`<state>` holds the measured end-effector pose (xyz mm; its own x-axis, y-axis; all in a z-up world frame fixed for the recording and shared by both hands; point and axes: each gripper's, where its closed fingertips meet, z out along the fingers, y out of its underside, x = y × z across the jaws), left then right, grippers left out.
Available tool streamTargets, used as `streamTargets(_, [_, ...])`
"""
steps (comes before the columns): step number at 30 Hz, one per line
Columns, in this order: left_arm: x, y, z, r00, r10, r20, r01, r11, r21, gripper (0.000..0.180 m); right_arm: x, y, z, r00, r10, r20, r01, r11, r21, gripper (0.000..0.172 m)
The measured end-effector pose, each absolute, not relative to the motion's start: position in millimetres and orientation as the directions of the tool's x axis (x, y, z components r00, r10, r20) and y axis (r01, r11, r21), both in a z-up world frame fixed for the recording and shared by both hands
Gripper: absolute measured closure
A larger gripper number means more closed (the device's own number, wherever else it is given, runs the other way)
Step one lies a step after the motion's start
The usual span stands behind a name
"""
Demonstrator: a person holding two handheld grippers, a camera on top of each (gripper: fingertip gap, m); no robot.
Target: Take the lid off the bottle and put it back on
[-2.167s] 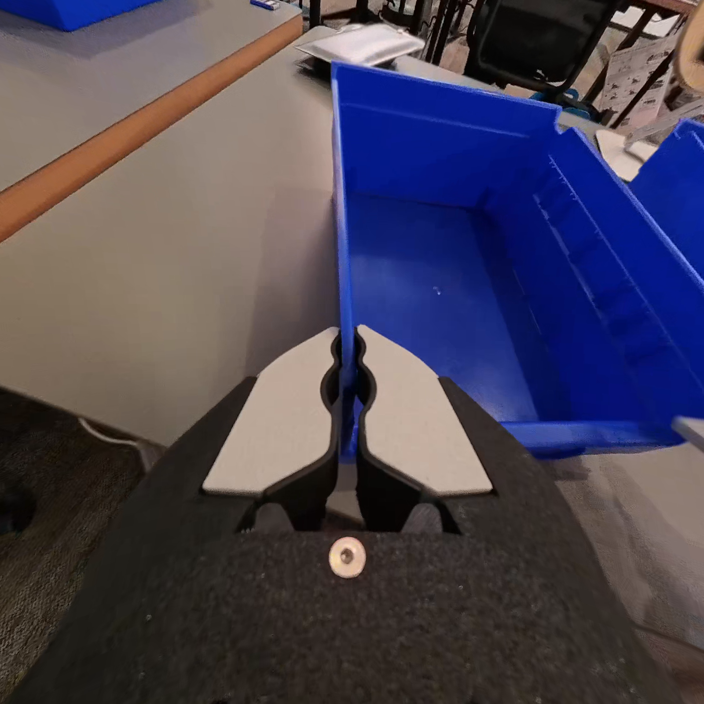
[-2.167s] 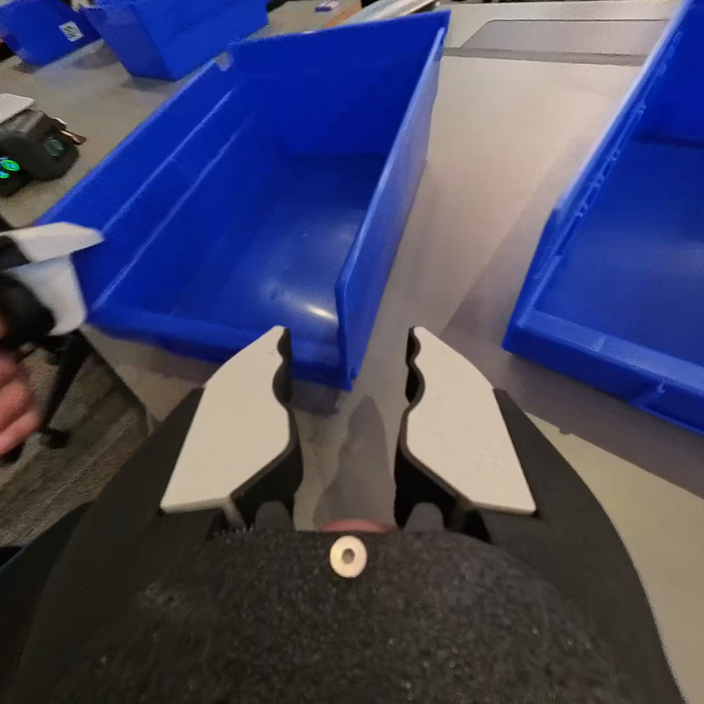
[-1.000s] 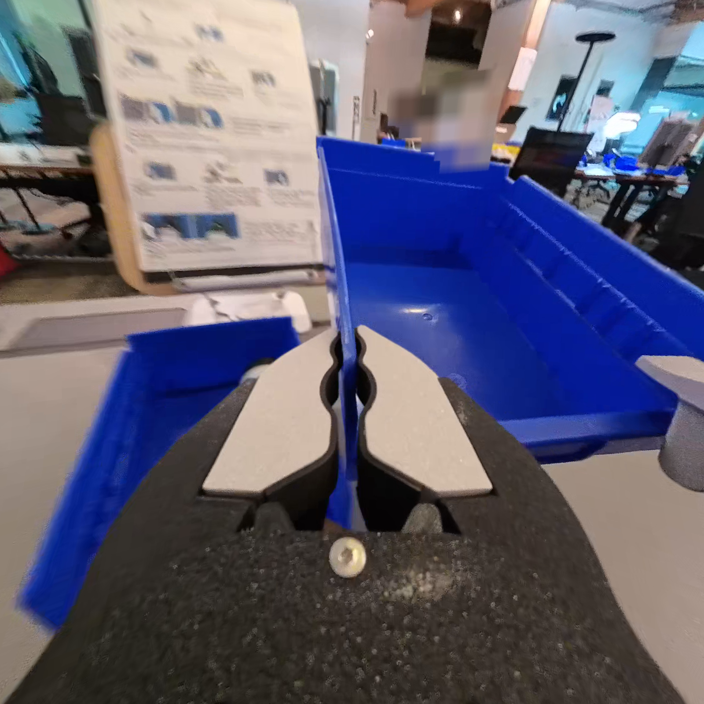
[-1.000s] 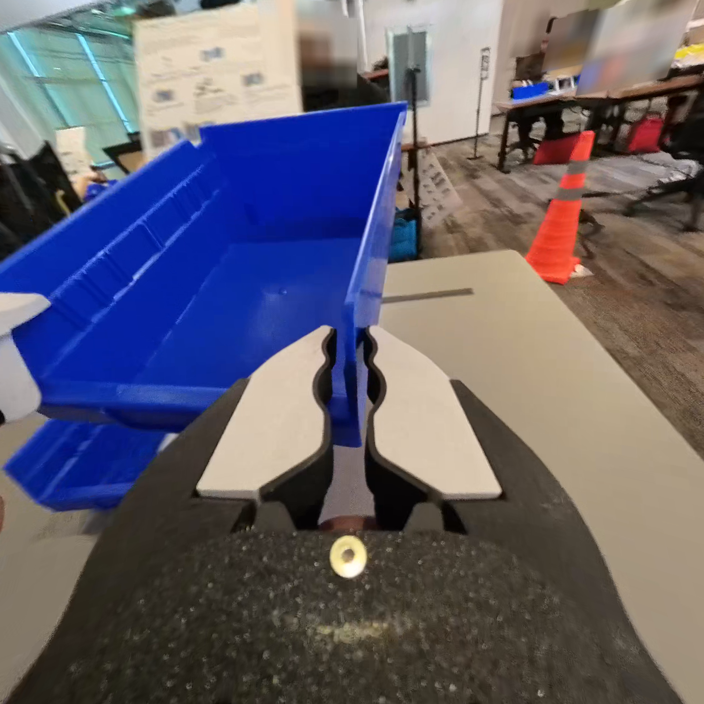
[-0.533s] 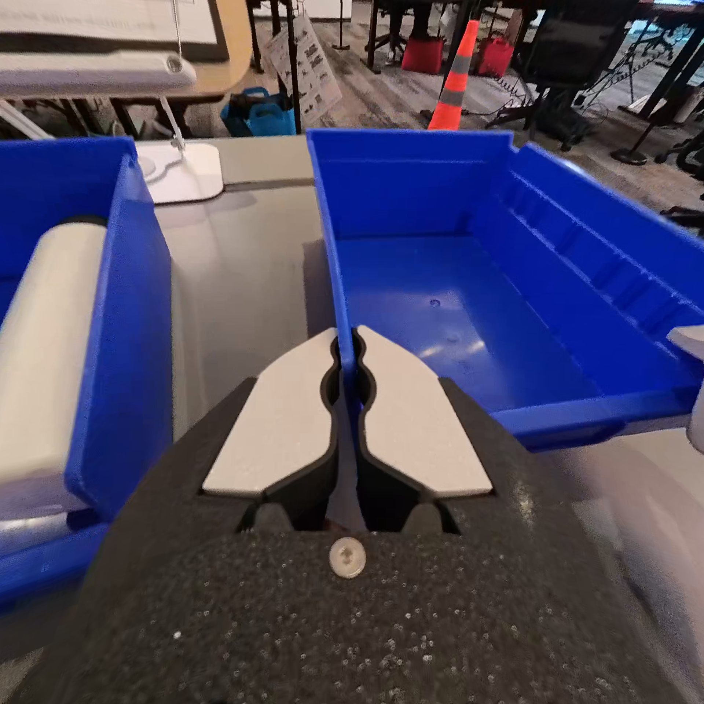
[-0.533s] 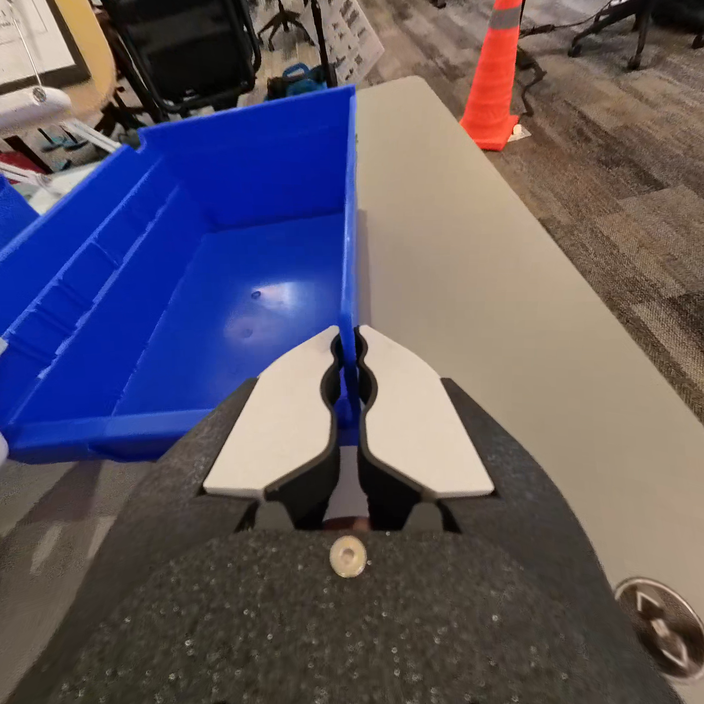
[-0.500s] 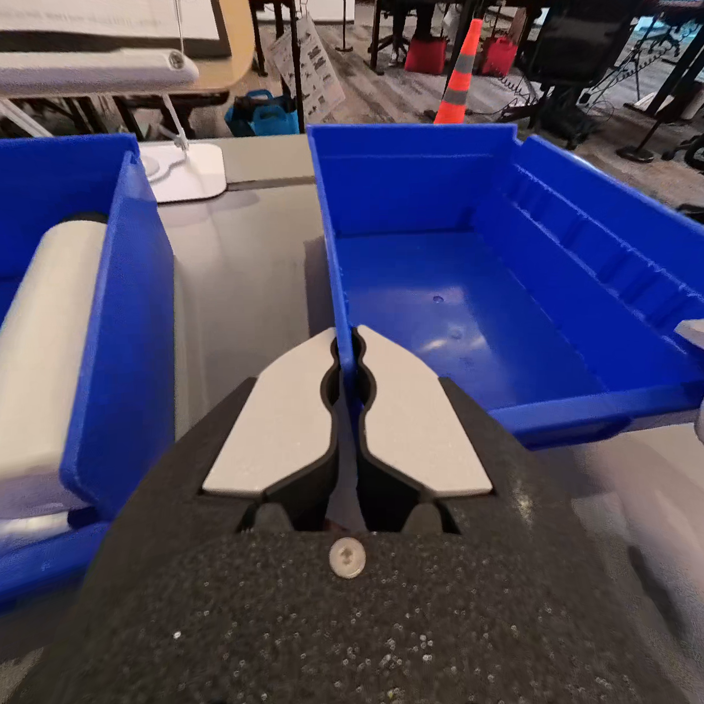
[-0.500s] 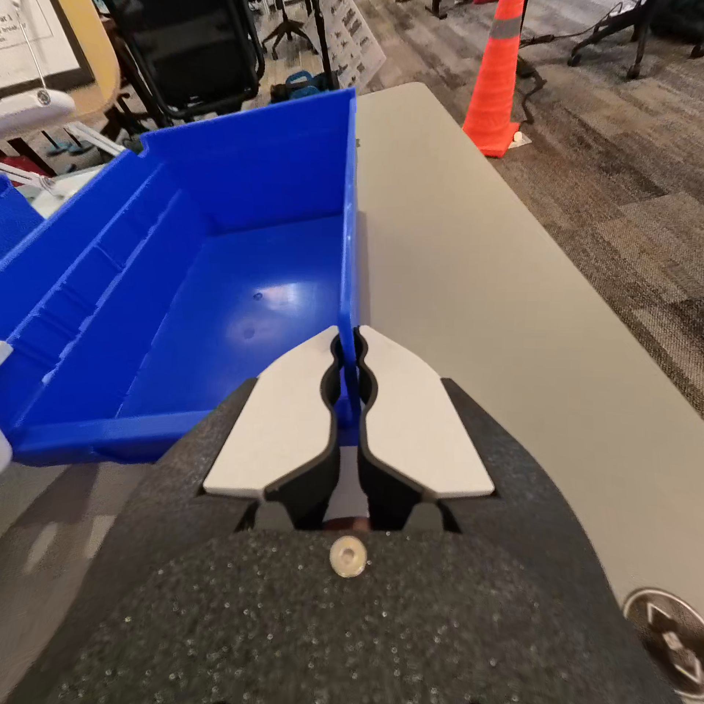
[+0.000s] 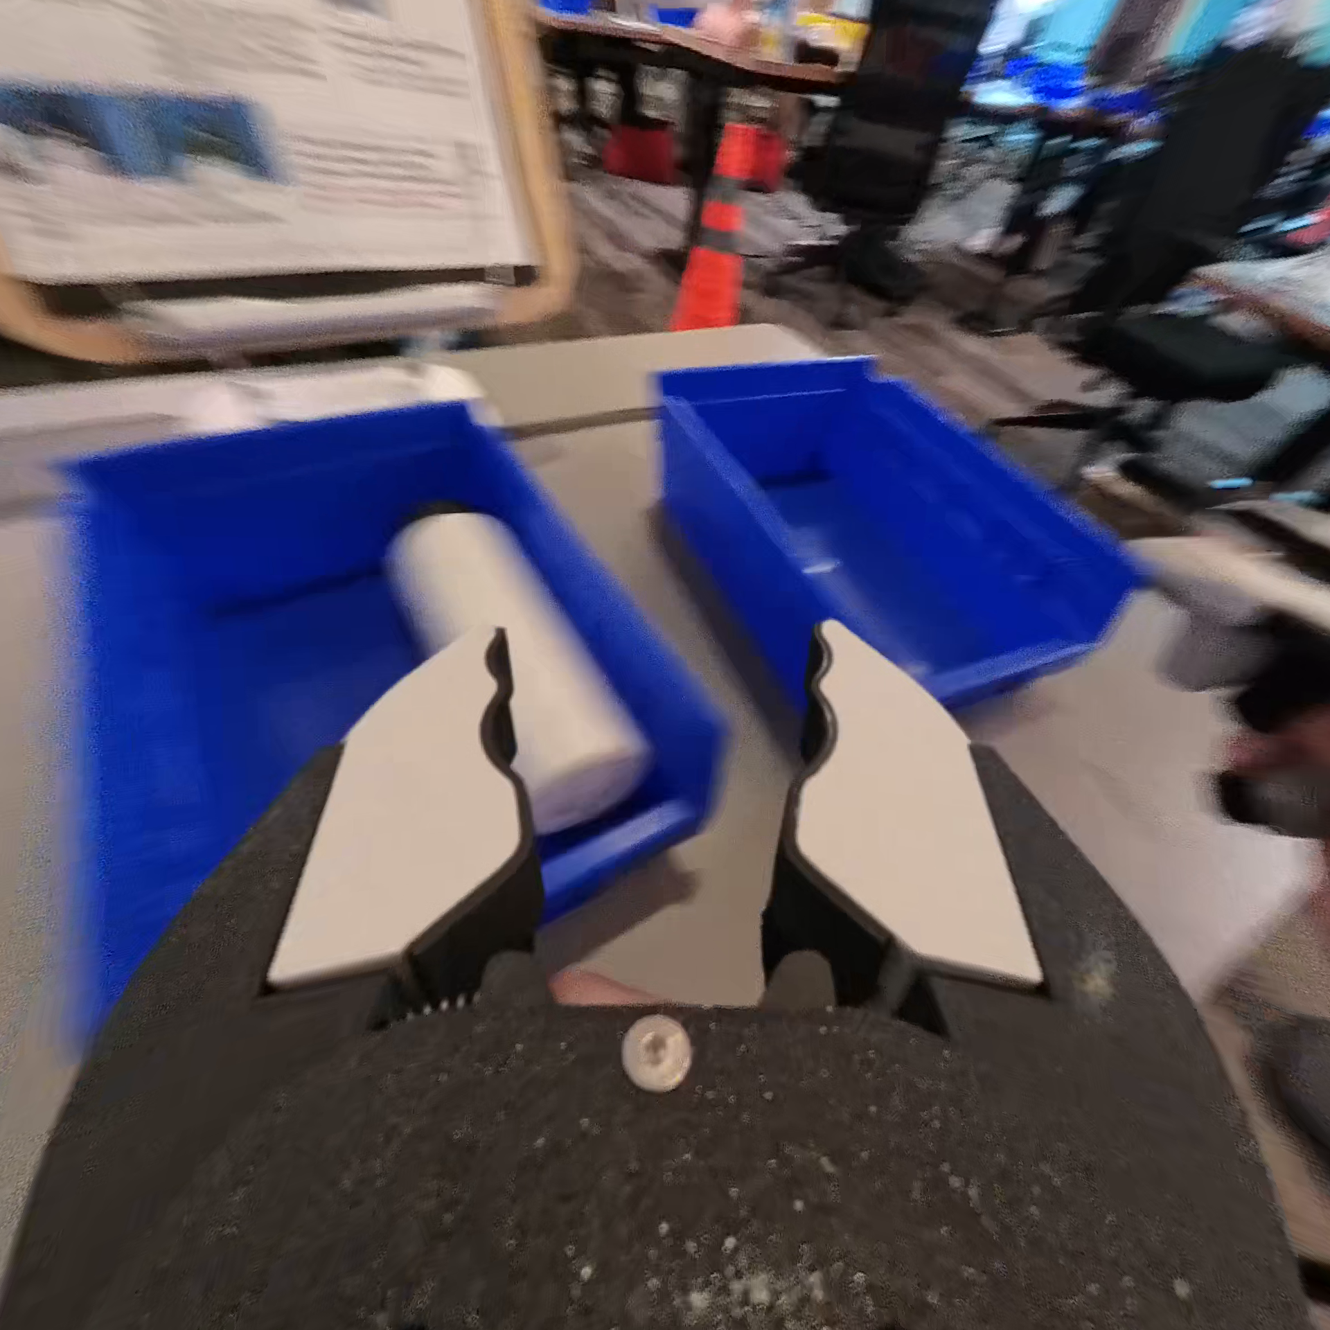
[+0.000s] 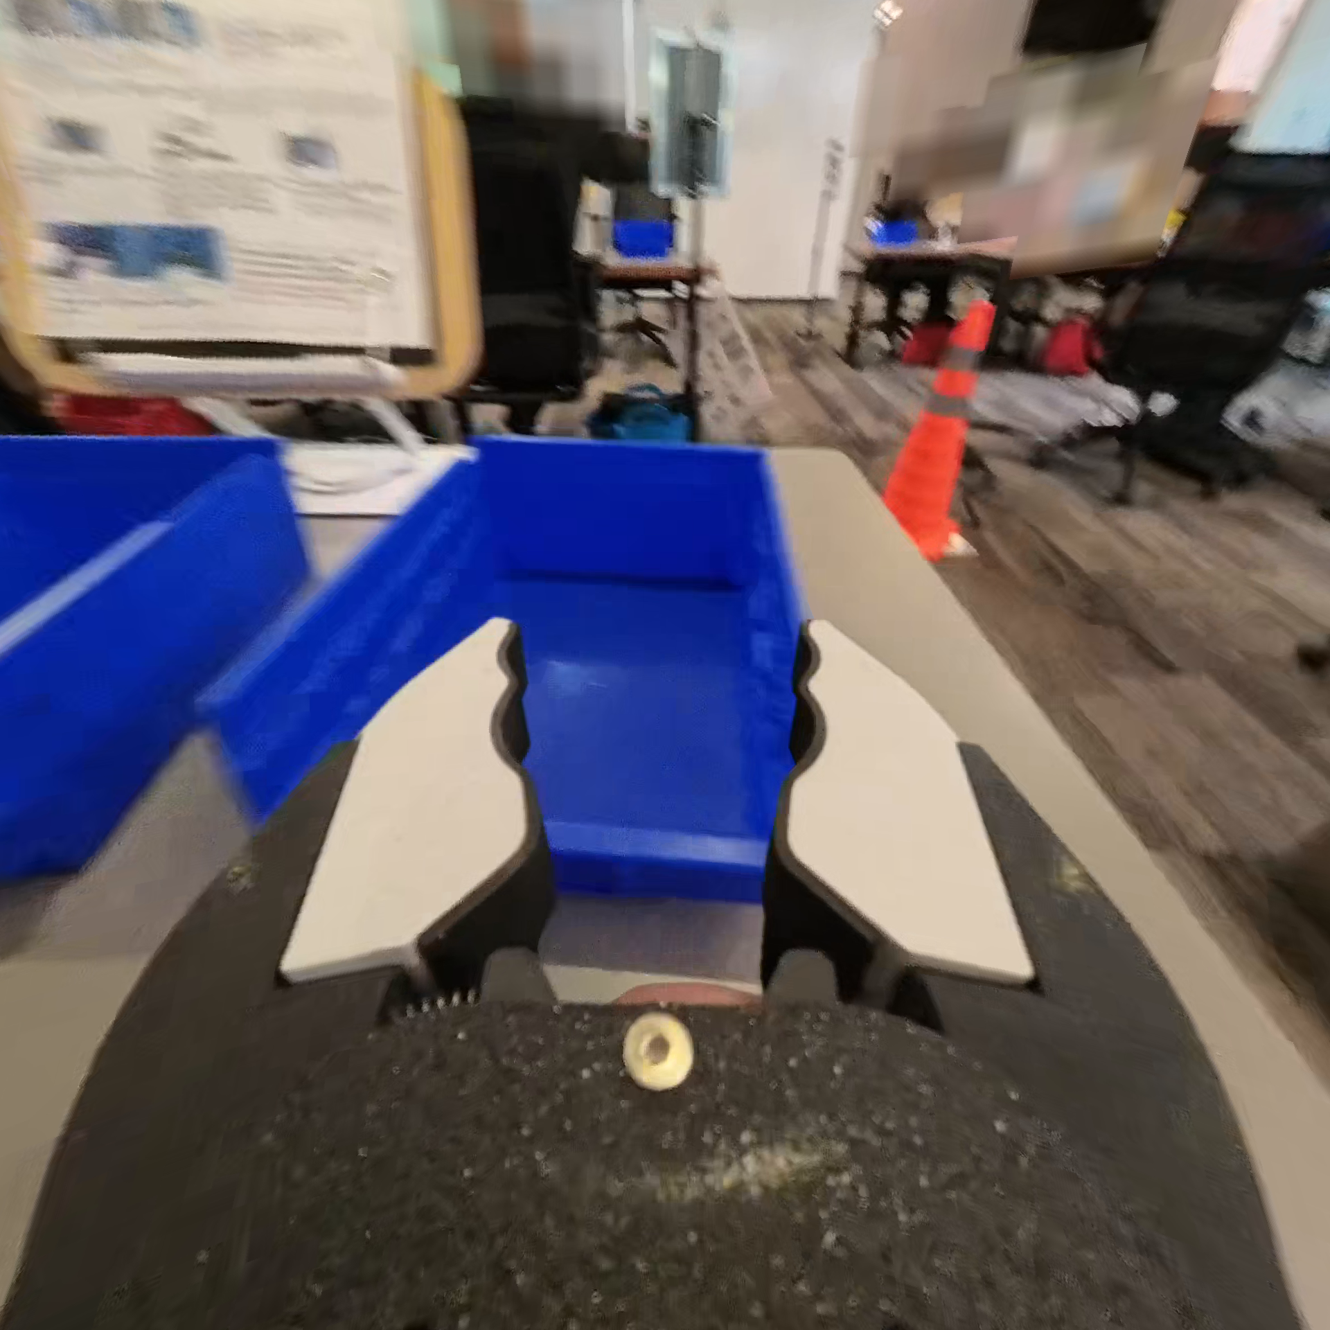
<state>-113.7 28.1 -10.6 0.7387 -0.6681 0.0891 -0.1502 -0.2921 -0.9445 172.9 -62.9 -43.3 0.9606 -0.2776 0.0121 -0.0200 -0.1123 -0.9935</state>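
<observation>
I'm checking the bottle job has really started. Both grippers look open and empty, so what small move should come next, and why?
Probably lower the left gripper toward the white bottle lying in the left blue bin. Both grippers are open and hold nothing, the right bin is empty, and the bottle lies just ahead of the left fingers.

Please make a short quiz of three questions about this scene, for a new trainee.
1. True or false: the left gripper holds the white bottle.
2. In which bin does the bottle lie? A) left blue bin B) right blue bin C) neither
3. Fill in: the orange ____ stands on the floor beyond the table.

Key: 1. False: both grippers, the right gripper too, have their fingers apart with nothing between. 2. A. 3. cone.
</observation>
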Motion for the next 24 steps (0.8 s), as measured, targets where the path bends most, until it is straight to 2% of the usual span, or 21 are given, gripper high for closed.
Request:
streamTargets(3, [-216, 64, -36, 0.880, -0.473, -0.043, -0.190, -0.268, -0.945, 0.105, 75, -43, -28, 0.993, -0.117, -0.016, -0.023, -0.052, -0.998, 0.100])
streamTargets(5, [-257, 78, -66, 0.916, -0.402, -0.005, -0.153, -0.338, -0.929, 0.101, 7, -25, -39, 0.998, -0.017, -0.063, -0.064, -0.066, -0.996, 0.099])
streamTargets(7, [-271, 86, -93, 0.920, -0.388, 0.057, -0.106, -0.386, -0.916, 0.099, -45, -4, -64, 0.997, 0.047, -0.059, -0.051, -0.163, -0.985, 0.092])
streamTargets(12, [-252, 100, -120, 0.884, -0.454, 0.112, -0.105, -0.426, -0.899, 0.099, -74, 35, -116, 0.988, -0.025, -0.154, -0.154, -0.328, -0.932, 0.085])
streamTargets(15, [-242, 111, -129, 0.877, -0.455, 0.155, -0.080, -0.457, -0.886, 0.124, -66, 46, -129, 0.986, -0.061, -0.155, -0.167, -0.343, -0.924, 0.086])
streamTargets(16, [-238, 111, -127, 0.862, -0.458, 0.217, -0.027, -0.469, -0.883, 0.153, -67, 49, -132, 0.985, -0.054, -0.166, -0.175, -0.347, -0.921, 0.088])
streamTargets(17, [-240, 113, -126, 0.866, -0.439, 0.237, 0.002, -0.472, -0.882, 0.167, -72, 51, -132, 0.983, -0.036, -0.180, -0.181, -0.348, -0.920, 0.092])
streamTargets(18, [-242, 114, -126, 0.877, -0.428, 0.219, -0.008, -0.467, -0.884, 0.170, -75, 53, -132, 0.984, -0.023, -0.177, -0.174, -0.346, -0.922, 0.096])
streamTargets(20, [-245, 116, -126, 0.890, -0.414, 0.192, -0.025, -0.465, -0.885, 0.174, -88, 56, -127, 0.986, 0.027, -0.164, -0.146, -0.330, -0.933, 0.123])
streamTargets(21, [-248, 116, -125, 0.894, -0.406, 0.187, -0.024, -0.463, -0.886, 0.175, -87, 56, -126, 0.990, -0.008, -0.143, -0.138, -0.326, -0.935, 0.129])
streamTargets(22, [-252, 117, -125, 0.900, -0.398, 0.177, -0.028, -0.458, -0.889, 0.175, -81, 55, -128, 0.990, -0.069, -0.119, -0.136, -0.336, -0.932, 0.149])
streamTargets(24, [-262, 119, -124, 0.913, -0.382, 0.144, -0.046, -0.447, -0.893, 0.176, -84, 54, -127, 0.986, -0.087, -0.145, -0.167, -0.344, -0.924, 0.164])
